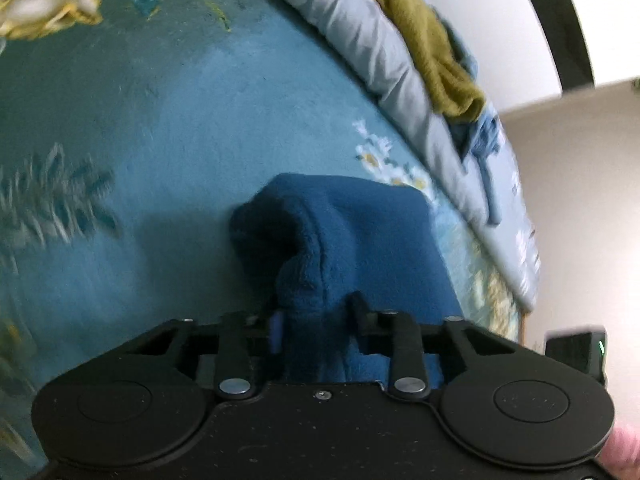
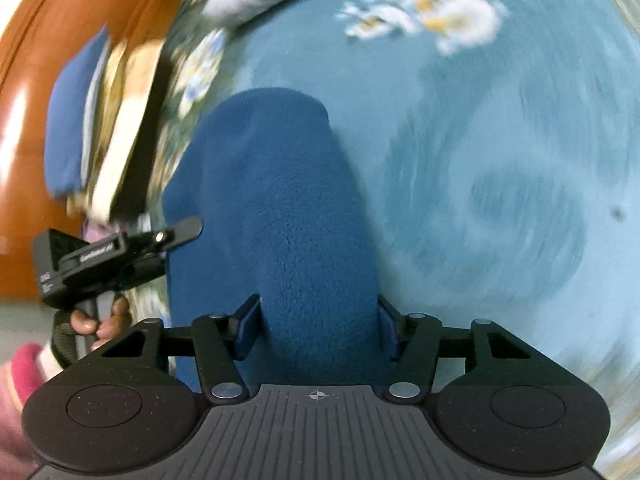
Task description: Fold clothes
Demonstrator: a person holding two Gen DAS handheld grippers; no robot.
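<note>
garment: blue fleece (image 1: pixel 352 240) hangs bunched over the teal floral bedspread (image 1: pixel 168 120) | left gripper (image 1: pixel 316 320) pinches its edge | right gripper (image 2: pixel 318 332) clamps a thick fold | we judge it soft, light, non-slip; take hold at hems or corners

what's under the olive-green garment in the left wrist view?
The olive-green garment lies on a grey-blue quilt, partly over crumpled blue fabric. Anything beneath its middle is covered.

Two grippers (image 1: pixel 316 316) (image 2: pixel 318 330), one blue fleece garment (image 1: pixel 360 240), one olive garment (image 1: pixel 432 48)
</note>
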